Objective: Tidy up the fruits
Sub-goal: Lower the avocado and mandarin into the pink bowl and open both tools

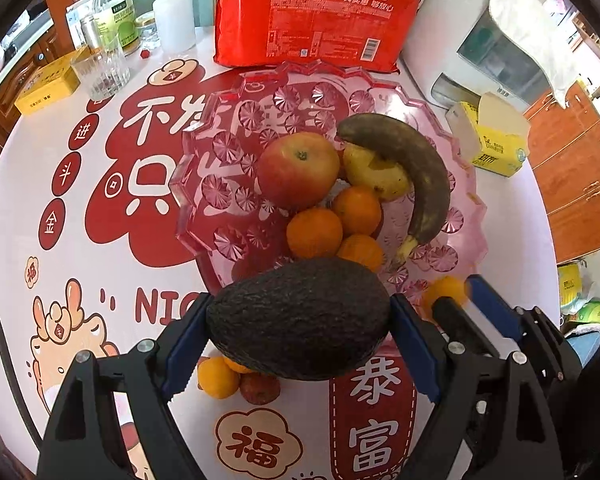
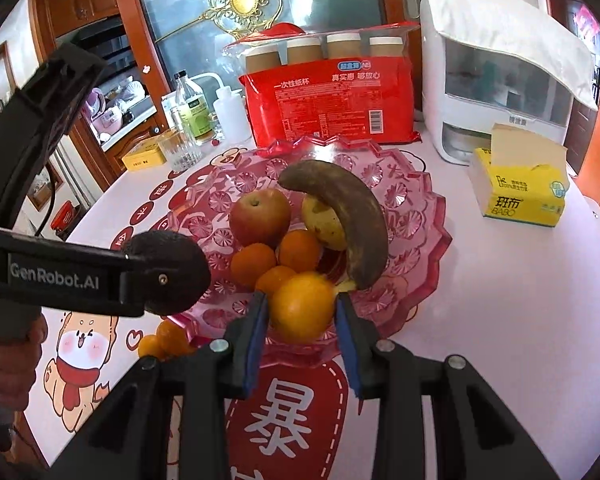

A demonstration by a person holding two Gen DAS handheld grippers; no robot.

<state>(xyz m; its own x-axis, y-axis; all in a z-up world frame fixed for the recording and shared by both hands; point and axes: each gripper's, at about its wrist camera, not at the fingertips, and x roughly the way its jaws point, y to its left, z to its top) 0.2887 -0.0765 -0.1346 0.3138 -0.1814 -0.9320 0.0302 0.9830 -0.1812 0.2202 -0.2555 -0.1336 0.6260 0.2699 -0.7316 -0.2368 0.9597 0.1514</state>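
Three oranges (image 1: 336,224), apple (image 1: 298,170), banana (image 1: 416,172) – in pink bowl (image 1: 204,208).

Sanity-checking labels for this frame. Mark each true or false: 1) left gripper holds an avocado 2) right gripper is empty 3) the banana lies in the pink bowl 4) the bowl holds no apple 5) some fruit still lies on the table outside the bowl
1) True. The left gripper is clamped on the avocado.
2) False. The right gripper is shut on an orange.
3) True. The banana lies in the pink bowl, resting over a yellow pear.
4) False. A red apple sits in the bowl beside the oranges.
5) True. Small oranges lie on the tablecloth by the bowl's near rim.
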